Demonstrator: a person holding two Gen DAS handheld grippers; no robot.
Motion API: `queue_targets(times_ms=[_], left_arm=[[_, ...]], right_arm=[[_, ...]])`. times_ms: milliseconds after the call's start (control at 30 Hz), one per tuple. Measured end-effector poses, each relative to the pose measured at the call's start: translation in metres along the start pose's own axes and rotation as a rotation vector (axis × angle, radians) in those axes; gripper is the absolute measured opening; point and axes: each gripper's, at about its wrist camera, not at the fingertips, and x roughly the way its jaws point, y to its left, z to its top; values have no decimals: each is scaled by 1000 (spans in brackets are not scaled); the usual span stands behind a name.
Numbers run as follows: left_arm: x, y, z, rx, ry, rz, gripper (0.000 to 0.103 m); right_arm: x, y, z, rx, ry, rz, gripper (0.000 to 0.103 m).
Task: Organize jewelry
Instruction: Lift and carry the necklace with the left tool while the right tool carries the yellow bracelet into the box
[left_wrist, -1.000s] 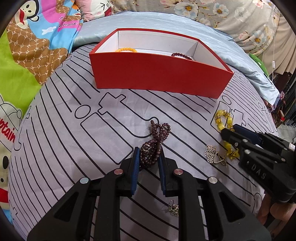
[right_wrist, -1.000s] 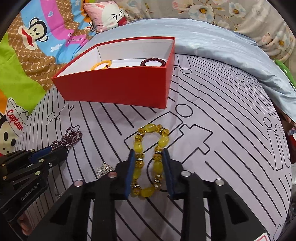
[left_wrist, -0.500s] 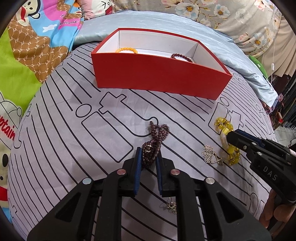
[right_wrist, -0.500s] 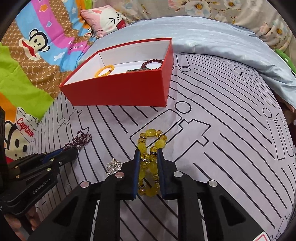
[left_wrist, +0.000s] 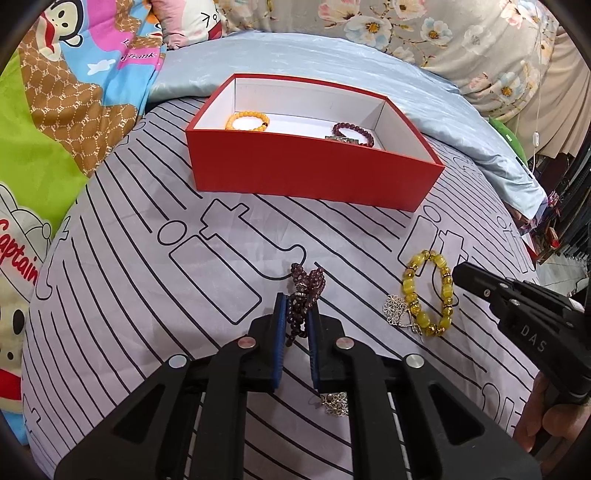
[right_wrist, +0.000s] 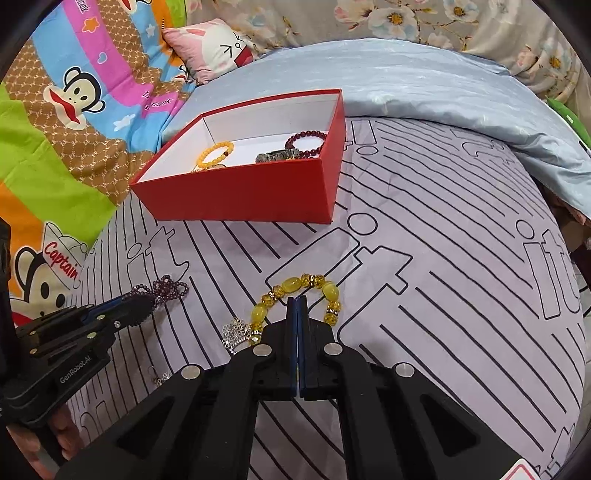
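Lilac line-printed bedsheet (left_wrist: 122, 295), pale blue quilt (right_wrist: 424, 81), cartoon monkey blanket (right_wrist: 74, 96), red box (left_wrist: 310, 173)

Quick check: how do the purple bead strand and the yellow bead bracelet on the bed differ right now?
The dark purple small-bead strand is bunched and pinched in the left tongs; the chunky yellow bead bracelet lies as an open loop, ungripped, and the right tongs are closed above it. Purple beads are tiny, yellow ones large. Both lie outside the red cardboard box.
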Motion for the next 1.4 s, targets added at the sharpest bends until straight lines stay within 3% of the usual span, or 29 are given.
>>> queue_targets(times_ms=[233, 467, 500, 567, 600, 800, 833, 867, 1033, 1400], left_arm=[[2, 1, -2, -2, 11, 4, 10], [4, 1, -2, -4, 17, 1, 10], [4, 2, -2, -4, 16, 3, 10], [5, 3, -2, -9, 18, 2, 10], [6, 3, -2, -11, 21, 2, 10], [8, 1, -4, -4, 29, 1, 10], [8, 1, -4, -4, 29, 1, 10], [9, 1, -4, -5, 29, 1, 10], [5, 0, -2, -3, 21, -5, 10], [-19, -2, 9, -4, -25, -18, 10]], right_arm=[[12, -6, -7, 15, 44, -12, 8], [11, -8, -3, 0, 24, -41, 11], [8, -9, -3, 4, 14, -44, 14], [7, -12, -3, 5, 11, -56, 36], [9, -13, -3, 5, 17, -59, 36], [19, -13, -9, 0, 35, -70, 31], [20, -12, -9, -11, 31, -83, 25], [21, -11, -9, -18, 31, -90, 11], [19, -13, -6, 5, 39, -55, 10], [-27, 5, 15, -8, -71, -1, 10]])
